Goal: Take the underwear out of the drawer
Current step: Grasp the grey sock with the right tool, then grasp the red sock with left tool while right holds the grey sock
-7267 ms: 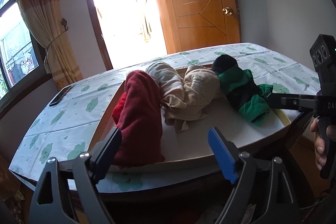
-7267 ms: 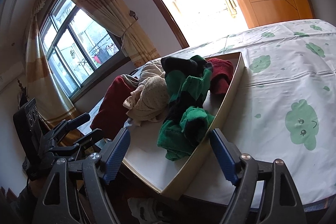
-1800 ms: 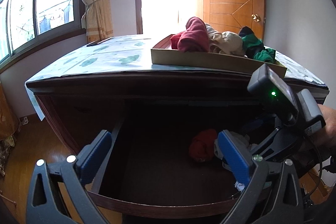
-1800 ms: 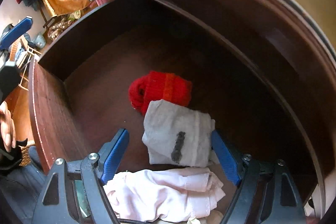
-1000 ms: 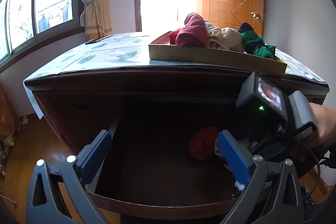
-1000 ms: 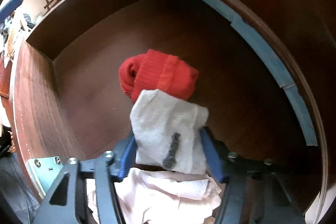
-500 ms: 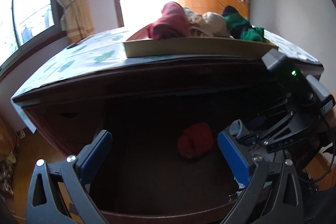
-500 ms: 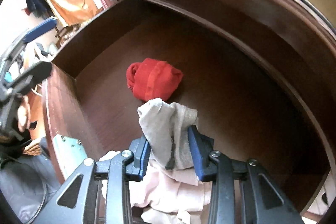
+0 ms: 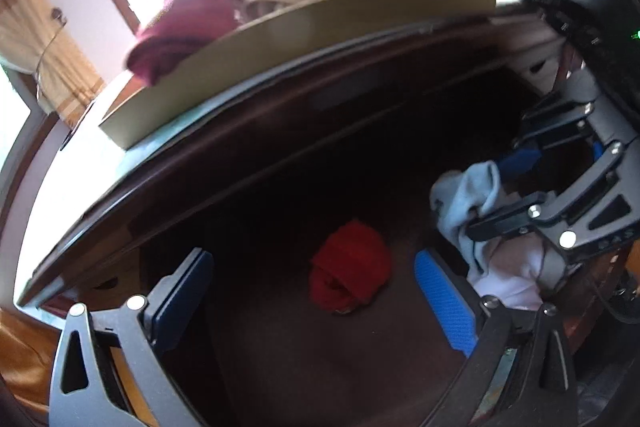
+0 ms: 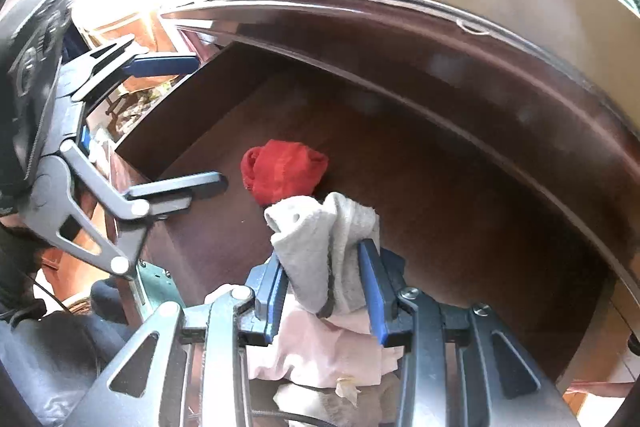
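**Grey underwear pinched above the open drawer**

Nearest the right wrist camera, the right claw [image 10: 326, 279] has its blue pads clamped on a bunched grey underwear piece [image 10: 324, 243] — lifted clear of a pale pink garment [image 10: 320, 351] beneath. Just beyond, a red rolled piece [image 10: 282, 173] lies on the drawer [image 10: 460, 227] floor. To its side the left claw [image 9: 312, 301] hovers wide and empty. Farther up, on the desk [image 9: 132, 151], a cardboard tray [image 9: 320, 23] holds maroon, beige and green clothes.
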A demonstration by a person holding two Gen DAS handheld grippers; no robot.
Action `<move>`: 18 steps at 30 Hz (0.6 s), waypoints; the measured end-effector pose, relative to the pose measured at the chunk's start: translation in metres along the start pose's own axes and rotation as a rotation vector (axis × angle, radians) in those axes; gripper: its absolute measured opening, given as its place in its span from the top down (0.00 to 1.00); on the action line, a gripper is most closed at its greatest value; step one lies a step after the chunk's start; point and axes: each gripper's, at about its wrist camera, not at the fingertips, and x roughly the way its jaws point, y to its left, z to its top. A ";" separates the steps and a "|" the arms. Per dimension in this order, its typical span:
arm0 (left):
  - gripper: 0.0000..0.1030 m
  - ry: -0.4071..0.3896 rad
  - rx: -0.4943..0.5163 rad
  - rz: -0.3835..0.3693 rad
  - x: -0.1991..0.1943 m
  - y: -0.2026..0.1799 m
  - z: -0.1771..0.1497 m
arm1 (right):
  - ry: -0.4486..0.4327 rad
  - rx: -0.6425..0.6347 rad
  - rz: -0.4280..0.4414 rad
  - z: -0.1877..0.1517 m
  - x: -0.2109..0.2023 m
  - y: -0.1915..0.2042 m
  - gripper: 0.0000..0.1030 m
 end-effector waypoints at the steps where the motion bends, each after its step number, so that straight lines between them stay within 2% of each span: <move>1: 0.01 0.027 0.029 -0.009 0.005 -0.004 0.003 | 0.001 0.001 -0.001 0.000 0.000 0.000 0.64; 3: 0.01 0.072 0.068 -0.040 0.015 -0.008 0.007 | 0.004 0.002 0.000 0.000 -0.004 -0.004 0.64; 7: 0.03 0.169 0.083 -0.103 0.038 -0.010 0.013 | 0.007 -0.001 -0.001 0.000 -0.001 -0.003 0.64; 13: 0.12 0.242 0.061 -0.149 0.060 -0.004 0.020 | 0.000 0.004 0.010 -0.001 -0.002 -0.003 0.64; 15: 0.20 0.270 0.049 -0.167 0.067 -0.001 0.023 | -0.001 0.001 0.008 -0.002 -0.003 -0.003 0.64; 18: 0.22 0.303 0.047 -0.190 0.075 0.002 0.027 | 0.001 0.000 0.008 -0.002 -0.004 -0.003 0.64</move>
